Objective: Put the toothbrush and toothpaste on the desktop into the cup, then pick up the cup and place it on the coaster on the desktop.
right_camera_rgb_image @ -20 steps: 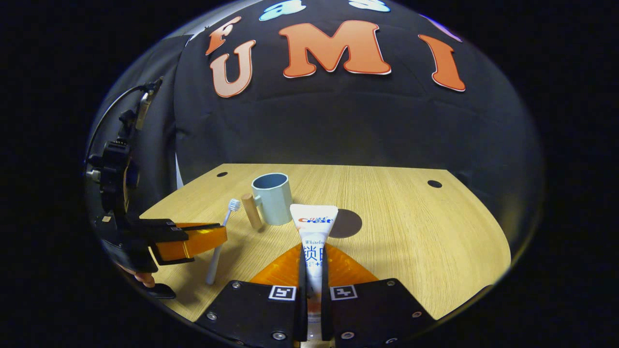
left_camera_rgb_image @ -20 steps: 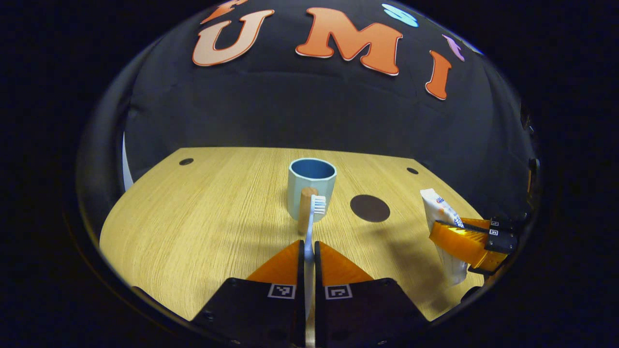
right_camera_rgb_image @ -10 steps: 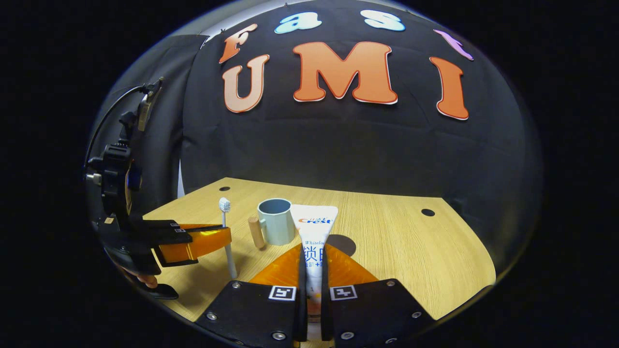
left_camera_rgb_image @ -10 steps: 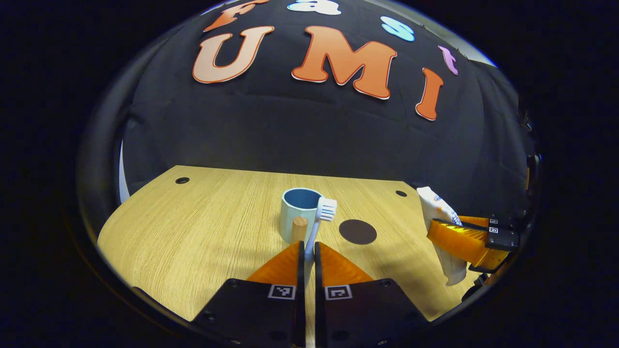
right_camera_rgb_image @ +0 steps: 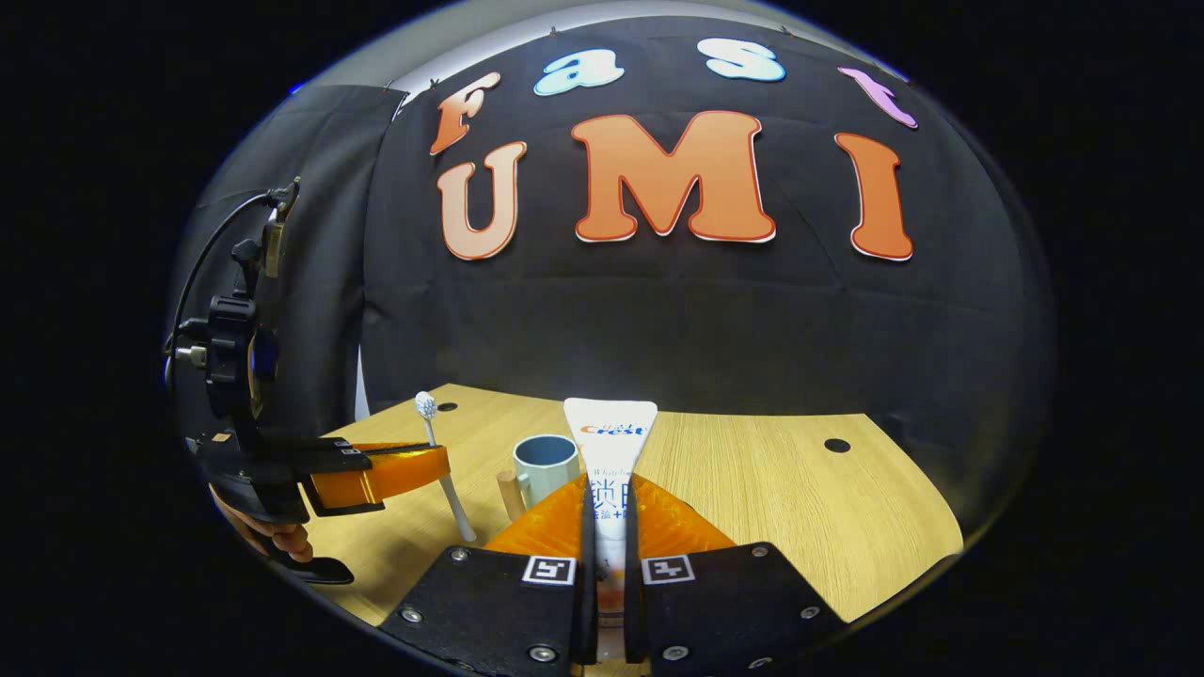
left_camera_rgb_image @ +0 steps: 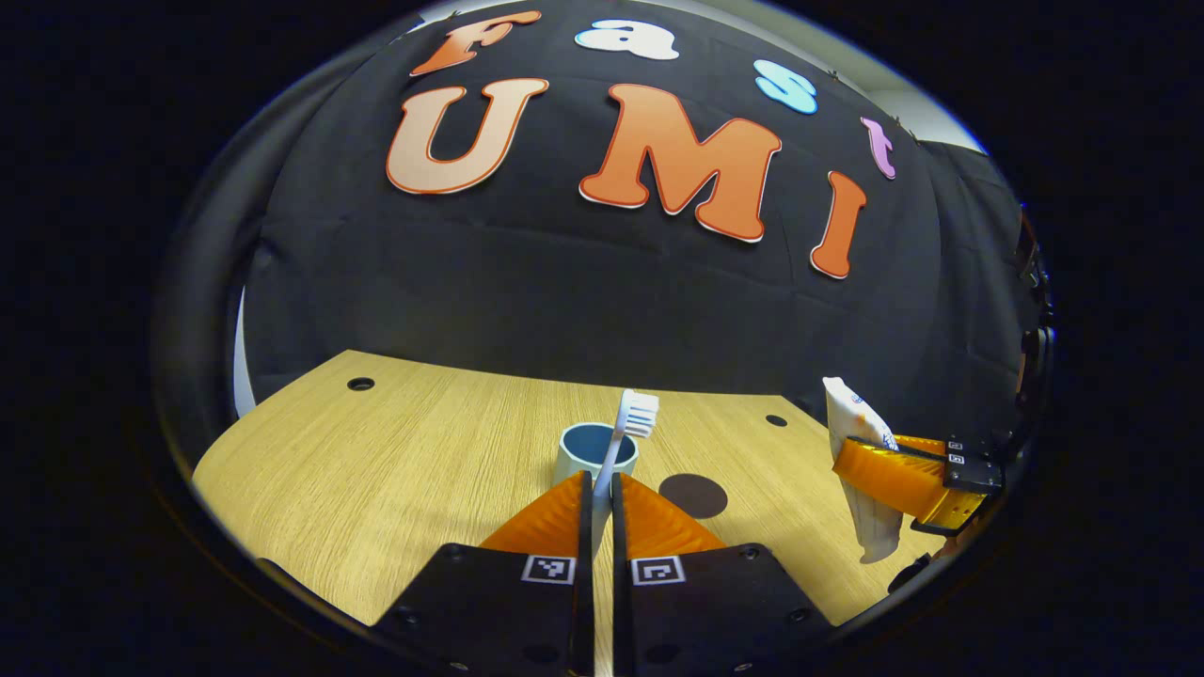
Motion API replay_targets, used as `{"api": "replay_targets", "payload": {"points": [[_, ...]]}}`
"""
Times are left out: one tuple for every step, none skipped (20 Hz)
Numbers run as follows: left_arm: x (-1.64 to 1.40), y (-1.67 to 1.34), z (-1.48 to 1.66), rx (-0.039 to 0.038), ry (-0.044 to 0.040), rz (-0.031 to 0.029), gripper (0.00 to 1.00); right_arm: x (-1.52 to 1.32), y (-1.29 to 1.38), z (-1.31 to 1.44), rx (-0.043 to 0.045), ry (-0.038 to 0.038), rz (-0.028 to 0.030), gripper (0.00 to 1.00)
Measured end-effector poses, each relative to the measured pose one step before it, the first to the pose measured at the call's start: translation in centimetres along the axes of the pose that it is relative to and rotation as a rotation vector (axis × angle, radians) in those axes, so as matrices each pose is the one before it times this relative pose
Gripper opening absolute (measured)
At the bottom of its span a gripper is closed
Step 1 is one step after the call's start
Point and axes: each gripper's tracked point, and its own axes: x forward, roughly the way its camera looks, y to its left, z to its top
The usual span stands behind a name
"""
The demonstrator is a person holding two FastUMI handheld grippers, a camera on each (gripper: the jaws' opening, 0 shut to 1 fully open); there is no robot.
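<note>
My left gripper (left_camera_rgb_image: 602, 481) is shut on a white toothbrush (left_camera_rgb_image: 628, 425) held upright in the air, bristles up, in front of the pale blue cup (left_camera_rgb_image: 588, 453). The cup stands on the wooden desktop (left_camera_rgb_image: 395, 451), its wooden handle hidden behind my fingers. A dark round coaster (left_camera_rgb_image: 693, 495) lies to the cup's right. My right gripper (right_camera_rgb_image: 609, 487) is shut on a white toothpaste tube (right_camera_rgb_image: 609, 442), lifted and upright. In the right gripper view the cup (right_camera_rgb_image: 546, 466) stands just left of the tube, and the left gripper (right_camera_rgb_image: 442, 461) holds the toothbrush (right_camera_rgb_image: 435, 442) at the far left. The right gripper (left_camera_rgb_image: 840, 457) with the tube (left_camera_rgb_image: 861, 470) appears at the left gripper view's right edge.
The desktop (right_camera_rgb_image: 809, 498) has small round holes near its back corners (left_camera_rgb_image: 360, 384) (right_camera_rgb_image: 836, 446). Black cloth walls stand close behind the desk. A hand (right_camera_rgb_image: 273, 538) holds the left gripper at the lower left of the right gripper view.
Both grippers have risen and tilted up with their loads. The cup and coaster now sit lower in both views, and the toothbrush head stands above the cup's rim.
</note>
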Motion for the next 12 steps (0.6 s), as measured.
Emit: {"api": "replay_targets", "payload": {"points": [[0.129, -0.107, 0.631, 0.0055, -0.00919, -0.00213, 0.07, 0.11, -0.094, 0.342, 0.00323, -0.00549, -0.00066, 0.11], [0.245, -0.111, 0.673, 0.00189, -0.0146, -0.00317, 0.07, 0.139, -0.153, 0.362, 0.00065, -0.01022, -0.00482, 0.11], [0.105, -0.056, 0.52, 0.00385, -0.01074, -0.00447, 0.07, 0.163, -0.265, 0.371, -0.00236, -0.00919, -0.00701, 0.11], [0.166, 0.111, 1.017, -0.00245, -0.02916, 0.00092, 0.07, 0.185, -0.266, 0.362, 0.00086, -0.00989, -0.00633, 0.11], [0.394, 0.102, 0.711, -0.00506, -0.02092, -0.00117, 0.07, 0.203, -0.178, 0.369, 0.00564, -0.00899, -0.00157, 0.11], [0.525, 0.123, 0.597, -0.00612, -0.00915, -0.0018, 0.07, 0.047, -0.031, 0.099, 0.00538, -0.00143, 0.0023, 0.11], [0.554, 0.113, 0.292, -0.00743, -0.00894, 0.00334, 0.07, 0.248, -0.129, 0.169, 0.00465, -0.00272, -0.00069, 0.11], [0.64, 0.285, 0.445, -0.00246, -0.00523, 0.00603, 0.07, 0.337, -0.321, 0.07, -0.00141, -0.0002, -0.00306, 0.11], [0.604, 0.413, 0.226, -0.00572, -0.00897, 0.0082, 0.07, 0.181, -0.309, 0.048, -0.00209, -0.00426, -0.00651, 0.11], [0.655, 0.175, 0.232, -0.00229, -0.00091, 0.003, 0.07, 0.318, -0.151, 0.064, -0.00456, -0.00026, -0.00389, 0.11], [0.749, 0.126, -0.024, -0.00669, -0.00129, 0.00243, 0.07, 0.377, -0.131, -0.089, -0.00519, 0.00259, -0.00153, 0.11], [0.715, 0.123, 0.057, -0.00462, -0.00123, 0.00262, 0.07, 0.491, -0.138, -0.014, -0.00574, 0.00082, -0.0022, 0.11]]}}
